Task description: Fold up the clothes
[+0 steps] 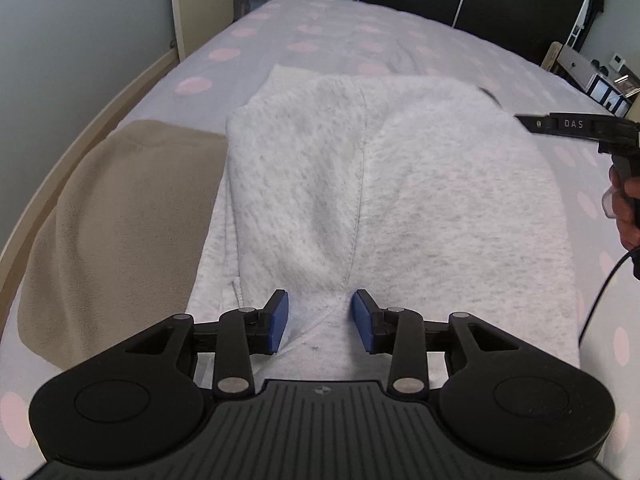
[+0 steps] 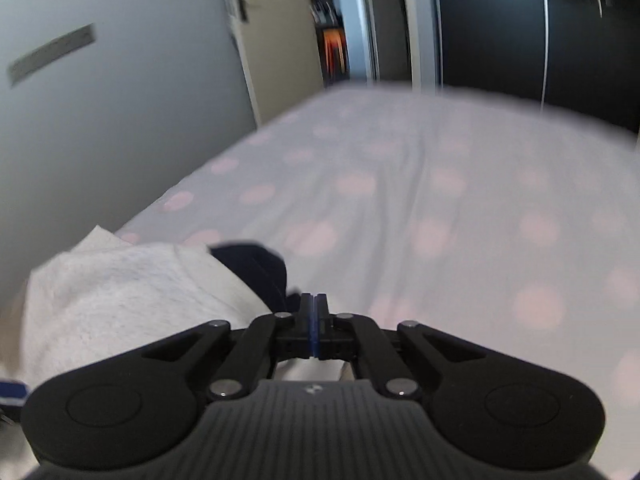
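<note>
- Bedding first: a pale lilac sheet (image 1: 328, 28) with pink dots covers the bed in both views, and the clothes lie on top of it.
- At the far left of the left wrist view, a tan garment (image 1: 120, 232) lies flat on the sheet, its right edge touching or tucked just under the grey one beside it.
- In the middle lies a light grey sweatshirt (image 1: 360, 184), fleecy and speckled, spread out with a stitched seam running down its centre towards the camera.
- The left gripper (image 1: 320, 322) points down at the near edge of that sweatshirt. Its blue pads (image 1: 280, 320) stand partly apart, one on each side of the seam's near end, with cloth lying between them; they do not press on it, so nothing is held.
- At the right edge of the same view, the right gripper (image 1: 532, 122) pokes in from the side above the sweatshirt's far right corner, and a hand (image 1: 628, 208) grips its handle, with a black cable hanging below.
- In the right wrist view, which is blurred, the right gripper (image 2: 315, 312) has its jaws pressed fully together with nothing between them.
- Left of those jaws, the grey sweatshirt (image 2: 120, 292) fills the lower left, and a dark navy piece of cloth (image 2: 260, 268) peeks out from its edge just beyond the fingertips.
- Further back stand a grey wall, a pale door (image 2: 276, 32) and dark wardrobe panels (image 2: 520, 40).
</note>
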`<state>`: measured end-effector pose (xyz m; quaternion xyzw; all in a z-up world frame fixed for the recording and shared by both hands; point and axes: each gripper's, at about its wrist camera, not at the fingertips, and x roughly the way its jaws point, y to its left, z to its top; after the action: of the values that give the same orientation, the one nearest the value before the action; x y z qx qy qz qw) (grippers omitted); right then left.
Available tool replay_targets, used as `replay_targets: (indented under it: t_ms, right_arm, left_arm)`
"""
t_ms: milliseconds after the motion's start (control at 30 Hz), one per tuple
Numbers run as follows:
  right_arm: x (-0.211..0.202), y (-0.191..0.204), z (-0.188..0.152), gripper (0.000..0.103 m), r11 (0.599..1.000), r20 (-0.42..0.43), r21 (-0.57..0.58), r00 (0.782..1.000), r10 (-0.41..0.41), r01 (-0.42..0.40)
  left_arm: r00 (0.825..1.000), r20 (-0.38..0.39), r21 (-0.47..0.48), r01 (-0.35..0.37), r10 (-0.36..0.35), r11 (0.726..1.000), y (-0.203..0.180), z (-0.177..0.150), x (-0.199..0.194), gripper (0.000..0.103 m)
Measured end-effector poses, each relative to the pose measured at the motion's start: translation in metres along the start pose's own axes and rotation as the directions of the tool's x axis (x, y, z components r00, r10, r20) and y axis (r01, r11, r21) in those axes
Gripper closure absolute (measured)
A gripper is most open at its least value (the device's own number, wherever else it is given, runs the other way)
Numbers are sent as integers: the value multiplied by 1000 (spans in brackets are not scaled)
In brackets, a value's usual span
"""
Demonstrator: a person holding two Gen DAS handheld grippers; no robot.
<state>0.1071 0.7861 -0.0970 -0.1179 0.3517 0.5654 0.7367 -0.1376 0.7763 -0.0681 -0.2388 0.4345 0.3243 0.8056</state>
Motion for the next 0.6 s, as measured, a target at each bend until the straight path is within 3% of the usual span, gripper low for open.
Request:
replay_targets:
  t_ms: [100,233,333,367,400,433,500,600]
  right_arm:
    - [-8,-2,-4,102,1000,22,1,1000,6,-6]
    - [-37,15,-6,97,993,70,-26,991,114,-112]
    - [-63,43,-14,94,977,65,-120,980,186,-178]
    - [-69,53,-20,89,970,58,-157,979,194,-183]
    - [-75,61,-25,75,963,50,-195,978,201,-187]
    - [-80,69,-31,63,956,47,-230,979,199,-183]
    - [-85,83,-42,61,942,43,-294,982,181,-161]
    - [-72,98,-53,61,937,31,-345,997,76,-61]
  left_arm:
    - [1000,-8,-19,13,-13,1000,4,3,1,67]
    - [1000,9,-21,18,-17,1000,4,-2,-3,67]
    - [998,50,-33,32,-31,999,6,-6,-16,67]
    - [997,66,-37,39,-37,999,7,-7,-22,67]
    - [996,85,-38,44,-41,998,8,-8,-27,67]
    - [994,104,-38,48,-44,998,9,-8,-34,67]
    - [989,147,-22,34,-30,999,8,-7,-45,67]
    - [986,168,-11,17,-15,1000,5,4,-44,67]
